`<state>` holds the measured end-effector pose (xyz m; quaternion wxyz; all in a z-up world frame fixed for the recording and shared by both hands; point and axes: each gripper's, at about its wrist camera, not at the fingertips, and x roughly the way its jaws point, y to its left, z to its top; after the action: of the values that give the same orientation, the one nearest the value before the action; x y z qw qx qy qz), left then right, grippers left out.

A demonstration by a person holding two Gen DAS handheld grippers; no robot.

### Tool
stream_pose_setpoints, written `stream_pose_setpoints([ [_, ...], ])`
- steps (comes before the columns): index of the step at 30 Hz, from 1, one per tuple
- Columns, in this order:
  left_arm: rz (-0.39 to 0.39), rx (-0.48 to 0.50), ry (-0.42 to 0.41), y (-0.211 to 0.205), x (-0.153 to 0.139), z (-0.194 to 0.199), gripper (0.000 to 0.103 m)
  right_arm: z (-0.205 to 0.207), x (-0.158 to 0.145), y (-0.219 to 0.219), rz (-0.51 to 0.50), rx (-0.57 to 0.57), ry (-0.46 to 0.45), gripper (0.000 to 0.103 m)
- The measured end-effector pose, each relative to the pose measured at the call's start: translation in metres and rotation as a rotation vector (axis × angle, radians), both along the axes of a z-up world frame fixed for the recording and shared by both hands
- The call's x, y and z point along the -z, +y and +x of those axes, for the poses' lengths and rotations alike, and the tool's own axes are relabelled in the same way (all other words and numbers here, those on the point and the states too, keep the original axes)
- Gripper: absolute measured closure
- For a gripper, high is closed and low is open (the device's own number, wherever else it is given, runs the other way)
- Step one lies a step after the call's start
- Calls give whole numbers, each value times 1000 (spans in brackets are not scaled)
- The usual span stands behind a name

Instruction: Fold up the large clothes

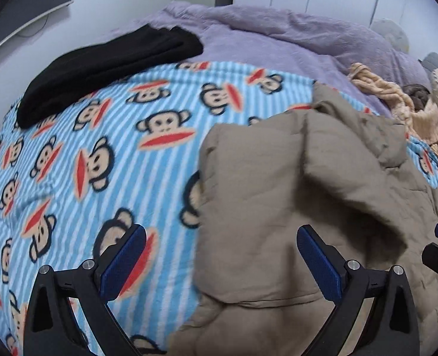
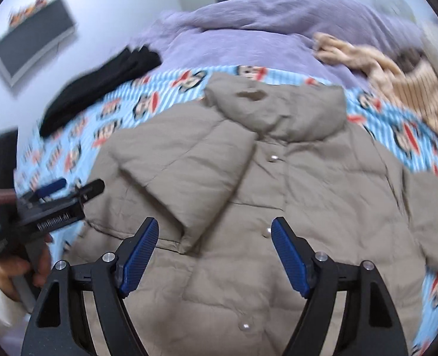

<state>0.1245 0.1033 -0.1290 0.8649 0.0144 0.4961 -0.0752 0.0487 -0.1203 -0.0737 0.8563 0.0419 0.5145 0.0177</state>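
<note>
A khaki puffer jacket [image 2: 278,195] lies front-up on a blue striped monkey-print blanket [image 1: 100,154]. Its hood [image 2: 278,109] points away from me, and one sleeve [image 2: 189,178] is folded across the chest over the snap buttons. In the left wrist view the jacket [image 1: 308,207] fills the right half, with the folded sleeve bulging up. My left gripper [image 1: 221,255] hovers open over the jacket's left edge, holding nothing. It shows again at the left of the right wrist view, held by a hand [image 2: 26,270]. My right gripper [image 2: 215,255] is open above the jacket's lower front.
A folded black garment [image 1: 106,68] lies at the blanket's far left. A lilac quilt [image 1: 278,35] is heaped behind, with a beige knit [image 1: 402,103] at the right. A monitor [image 1: 26,9] hangs on the white wall, a door beyond.
</note>
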Motion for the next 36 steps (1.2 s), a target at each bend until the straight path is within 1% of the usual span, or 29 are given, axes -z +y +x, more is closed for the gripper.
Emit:
stream_pose_setpoints([
  [2,58,1,20,1,21,0,1,10,10,25,-99,-56,12,22],
  [4,73,6,32,-1,34,-3,1,23,23,42,-184,-104,9,22],
  [6,71,-2,28,-3,40,-4,1,35,27,44,-222,-110,-14,22],
  [7,72,-7,26,-3,41,-4,1,39,25,37,-228,-89,-33,22],
  [9,71,-11,24,-1,41,-5,1,43,17,9,-181,3,-60,22],
  [11,74,-6,24,0,41,-6,1,39,7,-29,-79,135,-66,22],
  [13,75,-2,28,0,40,-4,1,34,7,-65,13,250,-58,22],
  [14,73,0,32,-1,40,-3,1,27,10,-89,85,316,-43,22],
  [15,66,4,35,0,40,-2,1,21,15,-107,166,362,-24,31],
  [16,48,14,40,-1,39,-2,2,17,23,-122,249,393,-5,45],
  [17,30,28,44,-3,36,-1,14,11,35,-136,378,421,29,83],
  [18,20,43,50,-6,32,-1,30,7,45,-143,452,441,52,95],
  [19,16,59,53,-11,27,0,37,0,52,-150,485,479,64,95],
  [20,9,73,44,-15,19,0,48,-4,55,-152,483,493,63,95],
  [21,-2,82,23,-18,9,1,51,-7,58,-153,485,495,64,95],
  [24,-24,96,-55,-27,-16,11,51,-15,61,-153,495,490,66,95],
  [26,-12,96,-78,-33,-19,22,51,-18,63,-153,490,485,73,95],
  [28,26,93,-46,-39,-5,35,51,-21,68,-154,495,494,82,95],
  [29,43,90,-31,-41,6,39,51,-22,71,-155,500,502,87,95],
  [32,58,96,3,-44,32,42,49,-23,78,-161,510,521,95,94],
  [34,78,96,-8,-45,36,40,44,-27,80,-168,541,539,98,94],
  [36,84,83,-8,-44,36,41,37,-34,78,-174,542,555,95,87],
])
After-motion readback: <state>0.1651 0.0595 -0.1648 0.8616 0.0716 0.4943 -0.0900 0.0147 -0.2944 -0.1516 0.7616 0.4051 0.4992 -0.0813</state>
